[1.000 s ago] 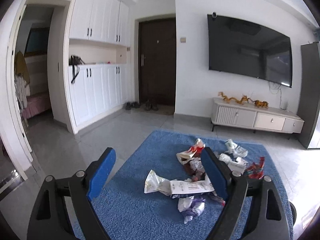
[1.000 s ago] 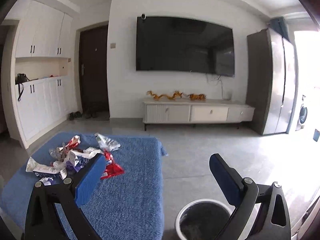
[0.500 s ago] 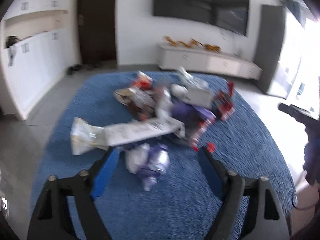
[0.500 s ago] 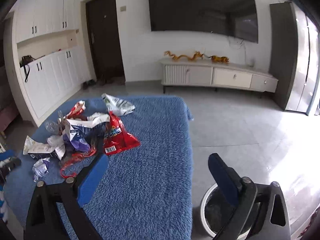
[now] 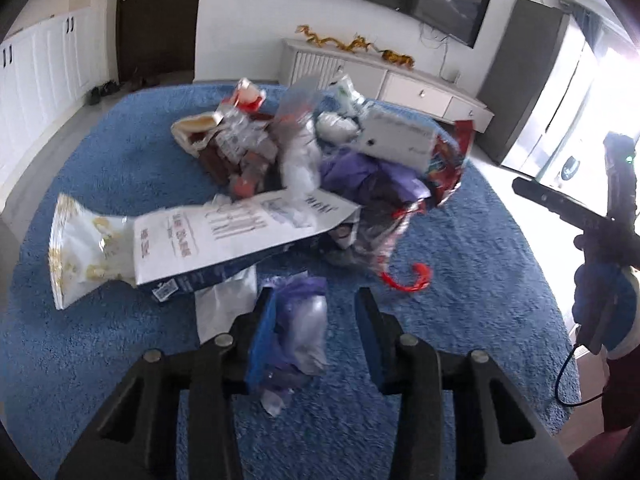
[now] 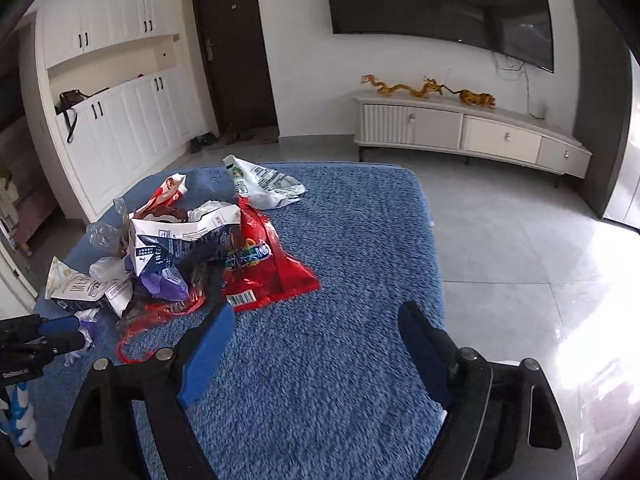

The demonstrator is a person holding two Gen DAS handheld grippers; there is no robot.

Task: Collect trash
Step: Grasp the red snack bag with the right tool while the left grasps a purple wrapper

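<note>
Your left gripper (image 5: 316, 320) is down over a crumpled purple-and-clear wrapper (image 5: 298, 332) at the near edge of the trash pile (image 5: 304, 184) on the blue carpeted surface (image 5: 120, 168). Its jaws straddle the wrapper, spread and not clamped on it. Your right gripper (image 6: 316, 340) hangs wide apart with nothing in it, near the red chip bag (image 6: 264, 268).

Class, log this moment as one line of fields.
left gripper: open, straddling purple wrapper | right gripper: open, empty, above blue rug
</note>
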